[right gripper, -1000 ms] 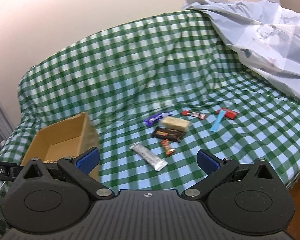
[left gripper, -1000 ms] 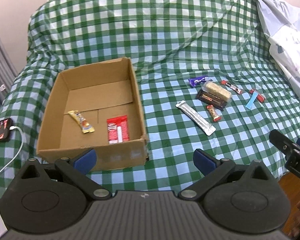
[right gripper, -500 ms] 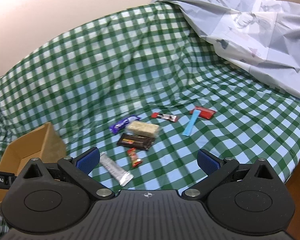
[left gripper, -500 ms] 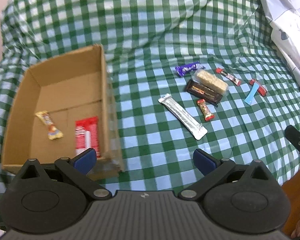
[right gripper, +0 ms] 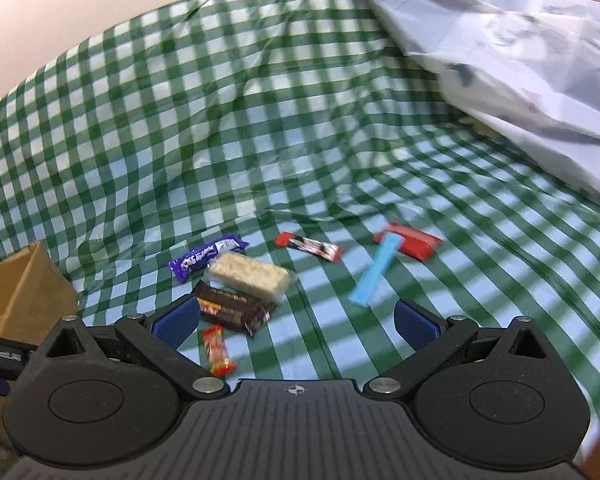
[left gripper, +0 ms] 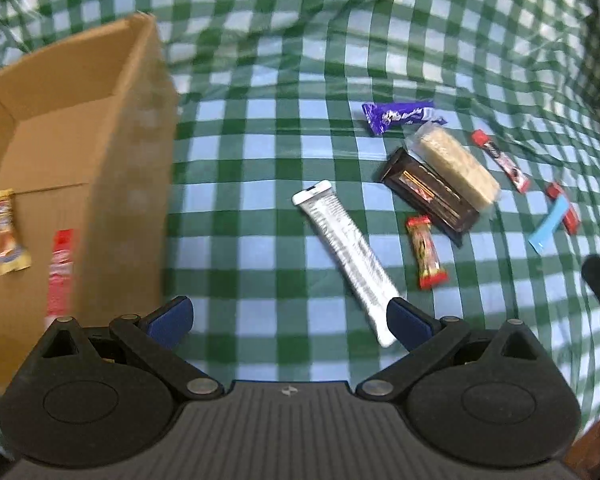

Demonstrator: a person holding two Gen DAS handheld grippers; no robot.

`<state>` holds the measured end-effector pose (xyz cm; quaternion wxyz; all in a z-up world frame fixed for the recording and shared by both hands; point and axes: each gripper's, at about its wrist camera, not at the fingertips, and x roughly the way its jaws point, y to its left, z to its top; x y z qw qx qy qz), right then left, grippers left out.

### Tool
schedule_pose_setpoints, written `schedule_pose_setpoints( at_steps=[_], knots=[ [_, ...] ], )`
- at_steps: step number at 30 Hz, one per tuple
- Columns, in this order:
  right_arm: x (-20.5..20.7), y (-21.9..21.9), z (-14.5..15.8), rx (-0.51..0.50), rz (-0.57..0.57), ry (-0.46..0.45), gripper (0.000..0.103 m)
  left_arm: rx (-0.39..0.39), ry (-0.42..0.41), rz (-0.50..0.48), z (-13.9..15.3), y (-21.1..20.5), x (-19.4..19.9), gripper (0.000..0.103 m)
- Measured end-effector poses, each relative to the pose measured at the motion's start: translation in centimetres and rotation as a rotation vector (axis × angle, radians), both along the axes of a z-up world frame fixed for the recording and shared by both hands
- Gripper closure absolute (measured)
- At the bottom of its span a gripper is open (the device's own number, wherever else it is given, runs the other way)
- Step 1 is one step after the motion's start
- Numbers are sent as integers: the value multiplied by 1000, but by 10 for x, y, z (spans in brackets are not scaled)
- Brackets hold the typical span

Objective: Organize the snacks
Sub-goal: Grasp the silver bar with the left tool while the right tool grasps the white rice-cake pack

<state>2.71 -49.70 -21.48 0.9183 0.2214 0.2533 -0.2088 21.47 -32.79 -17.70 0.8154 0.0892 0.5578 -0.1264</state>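
**Both tongs spread wide over snacks on checked bed**

While both views are a bit blurred, left tongs (left gripper: 288, 318) sit at lower centre of the left wrist view, spread wide and gripping nothing. Silver bar (left gripper: 346, 254) runs diagonally across centre frame, its near end just beside the right blue pad (left gripper: 410, 322). Cardboard box (left gripper: 138, 128) fills the left of the frame; inside it a yellow-wrapped snack (left gripper: 6, 232) and a red packet (left gripper: 60, 266) lie on the floor. Right of centre: purple wrapper (left gripper: 400, 116), pale rice bar (left gripper: 454, 166) touching the dark chocolate bar (left gripper: 430, 196), small red candy (left gripper: 426, 252) just below them. Thin red-white stick (left gripper: 500, 160), light blue strip (left gripper: 550, 224) overlapping a red wrapper (left gripper: 568, 216) at far right.

Right tongs (right gripper: 296, 322) at lower centre of the right wrist view, also released, empty. Same cluster lies left of centre there, box corner at the left edge. Green checked bed cover (right gripper: 180, 120) everywhere; pale grey sheet (right gripper: 520, 60) bunched in the upper right.
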Motion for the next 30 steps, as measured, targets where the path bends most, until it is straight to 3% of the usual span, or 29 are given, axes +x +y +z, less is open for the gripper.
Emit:
schedule_pose_setpoints(
  at_steps=[7,12,15,19,20,21,22,23,25,27,30],
  knots=[
    [104,-37,-44,-33,170,84,1,-1,121,40,-62,-44,57,0],
    [152,-44,-73,-31,258,125,1,24,190,47,-93,-58,70,0],
    [178,-41,-87,-39,305,153,1,58,137,14,-96,-63,62,0],
    [202,-38,-102,-36,315,190,1,34,123,11,-94,-57,58,2],
    [202,-38,-103,-46,317,177,1,34,108,20,-91,-54,57,12],
    [202,-36,-102,-66,331,186,8,27,84,27,-86,-48,54,28],
    [200,-33,-102,-93,342,190,27,13,68,25,-80,-48,49,41],
    [196,-29,-100,-133,348,199,37,0,62,24,-75,-44,45,71],
    [188,-22,-97,-170,350,224,63,-37,100,28,-72,-37,38,76],
    [179,-24,-92,-120,315,222,65,-52,120,20,-70,-31,30,81],
    [158,-19,-82,-125,278,200,65,-52,83,-18,-55,-20,13,81]
  ],
)
